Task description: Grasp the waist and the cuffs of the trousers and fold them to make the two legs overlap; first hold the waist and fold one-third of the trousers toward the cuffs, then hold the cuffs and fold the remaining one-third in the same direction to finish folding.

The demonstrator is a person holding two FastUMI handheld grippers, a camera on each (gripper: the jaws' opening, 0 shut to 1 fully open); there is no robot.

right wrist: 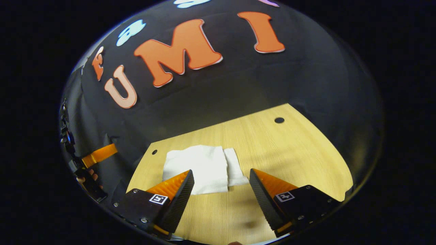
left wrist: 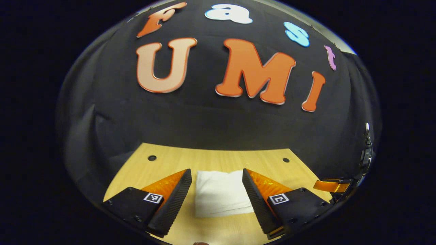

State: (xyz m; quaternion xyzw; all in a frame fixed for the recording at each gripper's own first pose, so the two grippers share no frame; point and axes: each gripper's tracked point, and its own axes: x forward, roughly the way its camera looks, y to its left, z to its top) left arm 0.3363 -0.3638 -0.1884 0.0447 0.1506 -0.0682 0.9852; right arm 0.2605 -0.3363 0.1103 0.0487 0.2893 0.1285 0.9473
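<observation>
The white trousers (left wrist: 218, 194) lie folded into a small, flat rectangle on the wooden table (left wrist: 211, 160). My left gripper (left wrist: 216, 170) hovers above them, open, and the cloth shows in the gap between its fingers without being touched. In the right gripper view the folded trousers (right wrist: 197, 166) lie just ahead and to the left, with a narrower layer sticking out along their right side. My right gripper (right wrist: 221, 171) is open and empty, and its left finger overlaps the bundle's near edge in the image.
The table (right wrist: 289, 153) has small dark holes (left wrist: 152, 158) (right wrist: 279, 120) near its far corners. The black cloth wall stands right behind it. The right gripper (left wrist: 332, 186) shows at the right edge, and the left gripper (right wrist: 98, 153), held by a hand, at the left edge.
</observation>
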